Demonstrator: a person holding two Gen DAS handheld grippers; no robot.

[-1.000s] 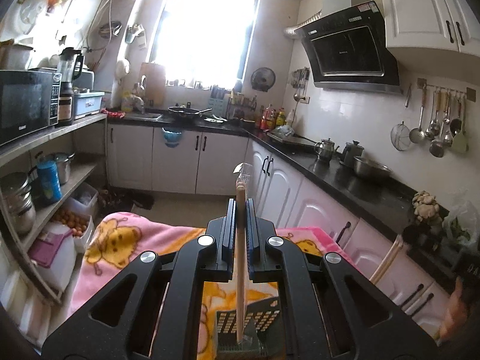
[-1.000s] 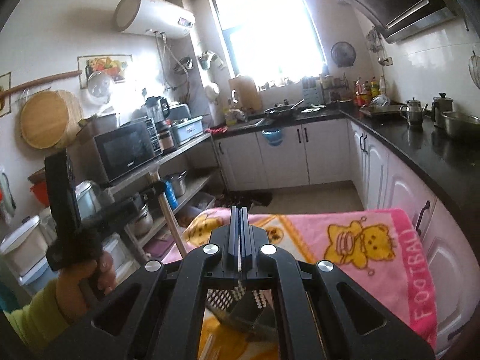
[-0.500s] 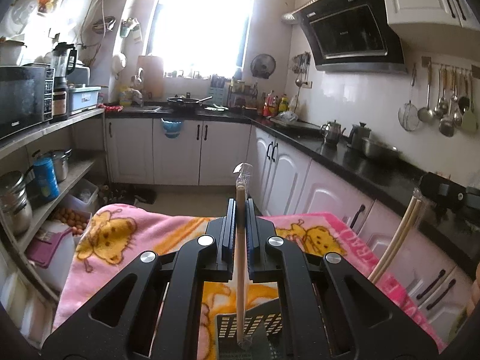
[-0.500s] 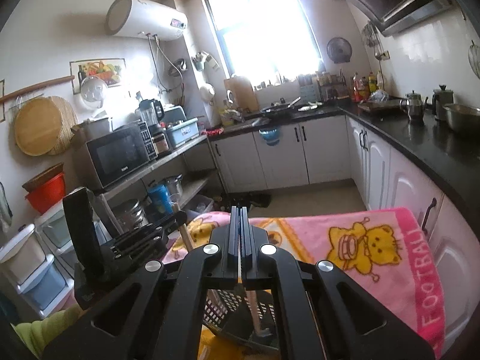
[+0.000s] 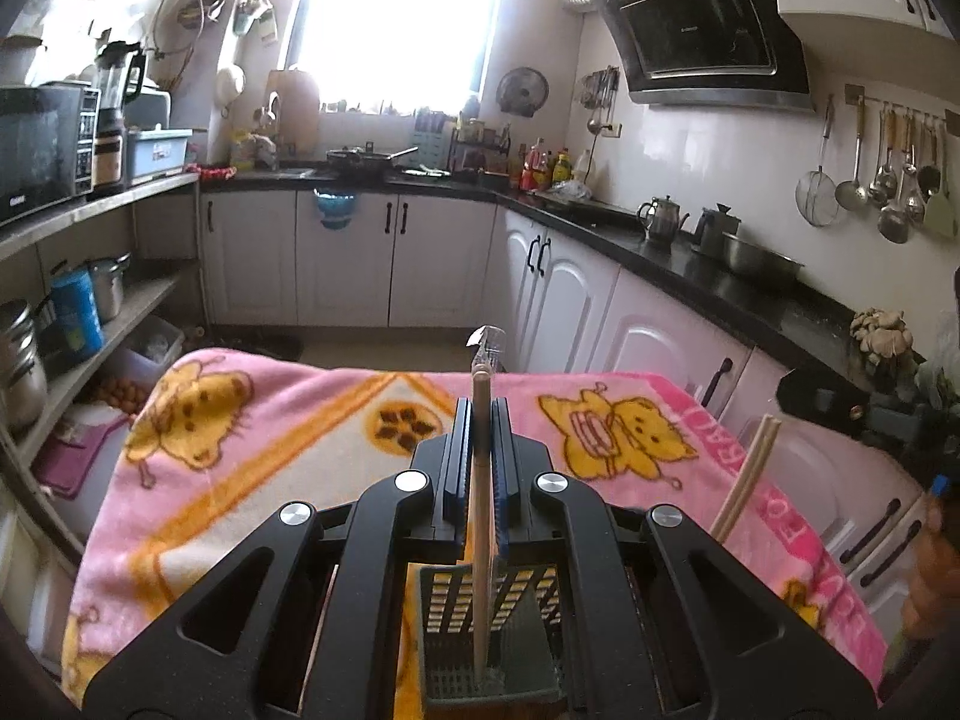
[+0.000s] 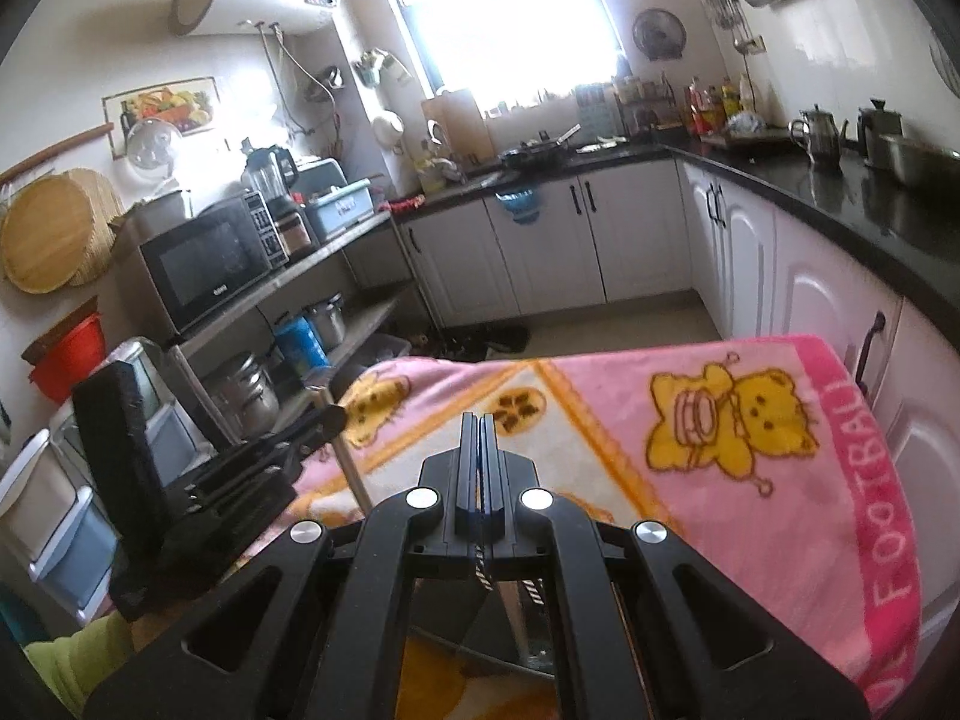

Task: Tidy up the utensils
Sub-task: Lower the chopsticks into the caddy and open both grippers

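home kitchen | range hood [image 5: 702,36] | microwave [image 6: 210,267] | hanging ladles [image 5: 888,180]

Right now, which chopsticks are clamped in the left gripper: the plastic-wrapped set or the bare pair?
The plastic-wrapped set, upright between the left gripper fingers, lower end in the slotted basket. The bare pair leans off to the right.

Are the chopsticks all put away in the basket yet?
Not quite. One pair of chopsticks already leans in the basket. The left gripper holds a wrapped pair with its tip down inside, unreleased. The right gripper is shut.
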